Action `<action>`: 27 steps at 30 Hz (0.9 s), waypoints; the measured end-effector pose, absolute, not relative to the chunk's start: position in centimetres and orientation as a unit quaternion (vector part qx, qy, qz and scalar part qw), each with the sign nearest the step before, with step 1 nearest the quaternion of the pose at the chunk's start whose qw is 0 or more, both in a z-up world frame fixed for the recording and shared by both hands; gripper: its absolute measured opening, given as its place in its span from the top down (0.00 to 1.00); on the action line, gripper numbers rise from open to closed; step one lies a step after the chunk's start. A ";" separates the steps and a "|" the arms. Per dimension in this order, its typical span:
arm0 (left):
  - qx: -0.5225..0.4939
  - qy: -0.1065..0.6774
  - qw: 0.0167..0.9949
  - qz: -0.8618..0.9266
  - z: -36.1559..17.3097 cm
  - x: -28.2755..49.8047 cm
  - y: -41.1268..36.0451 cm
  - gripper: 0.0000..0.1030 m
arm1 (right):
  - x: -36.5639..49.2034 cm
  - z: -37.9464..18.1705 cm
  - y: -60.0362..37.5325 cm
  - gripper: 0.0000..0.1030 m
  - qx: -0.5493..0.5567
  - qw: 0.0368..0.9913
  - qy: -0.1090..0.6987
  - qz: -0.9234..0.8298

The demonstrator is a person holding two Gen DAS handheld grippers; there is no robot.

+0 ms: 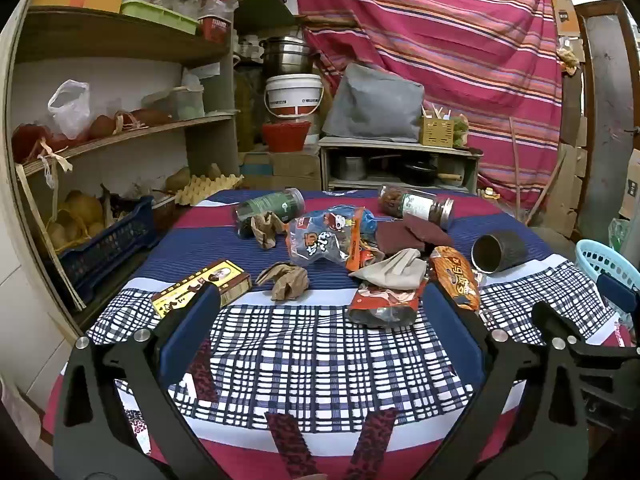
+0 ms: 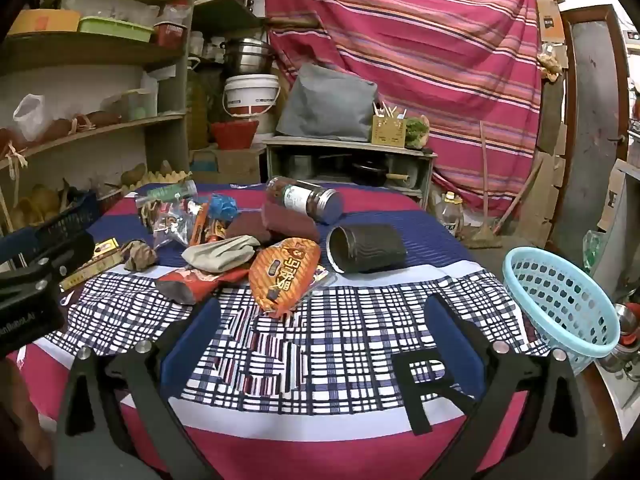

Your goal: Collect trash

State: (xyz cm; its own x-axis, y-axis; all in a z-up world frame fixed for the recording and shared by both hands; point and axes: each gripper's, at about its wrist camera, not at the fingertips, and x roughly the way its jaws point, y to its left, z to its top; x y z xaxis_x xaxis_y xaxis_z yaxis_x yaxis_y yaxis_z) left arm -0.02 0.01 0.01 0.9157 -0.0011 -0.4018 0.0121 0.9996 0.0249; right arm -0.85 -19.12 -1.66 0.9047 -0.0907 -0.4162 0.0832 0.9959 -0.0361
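Note:
Trash lies scattered on a table under a checked and striped cloth (image 1: 304, 344). It includes crumpled brown paper (image 1: 286, 280), a clear snack bag (image 1: 324, 236), an orange snack wrapper (image 2: 284, 272), a red foil packet (image 1: 380, 304), a yellow box (image 1: 200, 286), two plastic jars (image 1: 416, 205) (image 1: 270, 208) and a dark cup on its side (image 2: 366, 248). My left gripper (image 1: 320, 300) is open over the near cloth, short of the trash. My right gripper (image 2: 322, 308) is open too, with nothing between its fingers. A light blue basket (image 2: 560, 304) stands at the table's right edge.
Wooden shelves (image 1: 120, 132) with bags and produce rise on the left, beside a dark blue crate (image 1: 112, 240). Behind the table are a low cabinet (image 1: 400, 164) with pots, a white bucket (image 1: 294, 94) and a striped hanging cloth (image 1: 440, 40). A folded maroon cloth (image 1: 408, 232) lies among the trash.

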 end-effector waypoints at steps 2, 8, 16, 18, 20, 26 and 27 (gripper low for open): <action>0.013 0.206 0.978 -0.004 0.0 0.0 0.0 0.05 | -0.9 -1.7 -19.1 0.04 -0.009 0.976 0.212 -0.044; 0.013 0.207 0.978 -0.005 0.0 0.0 0.0 0.05 | -0.9 -1.7 -19.1 0.04 -0.009 0.976 0.212 -0.045; 0.012 0.208 0.978 -0.003 0.0 0.0 0.0 0.05 | -0.8 -1.7 -19.3 0.04 -0.009 0.976 0.212 -0.045; 0.012 0.209 0.978 -0.005 0.0 0.0 0.0 0.05 | -0.8 -1.7 -19.3 0.04 -0.009 0.976 0.212 -0.044; 0.013 0.208 0.978 -0.005 0.0 0.0 0.0 0.05 | -0.8 -1.7 -19.3 0.04 -0.009 0.976 0.212 -0.044; 0.013 0.208 0.978 -0.005 0.0 0.0 0.0 0.05 | -0.8 -1.7 -19.3 0.04 -0.009 0.976 0.212 -0.044; 0.013 0.208 0.978 -0.005 0.0 0.0 0.0 0.05 | -0.8 -1.7 -19.4 0.04 -0.008 0.976 0.212 -0.044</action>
State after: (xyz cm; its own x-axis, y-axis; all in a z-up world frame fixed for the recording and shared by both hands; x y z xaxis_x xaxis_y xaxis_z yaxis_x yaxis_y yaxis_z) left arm 0.00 0.02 -0.02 0.9132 -0.0052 -0.4074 0.0160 0.9996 0.0230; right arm -0.82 -19.36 -1.74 0.9063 -0.0892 -0.4132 0.0822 0.9960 -0.0348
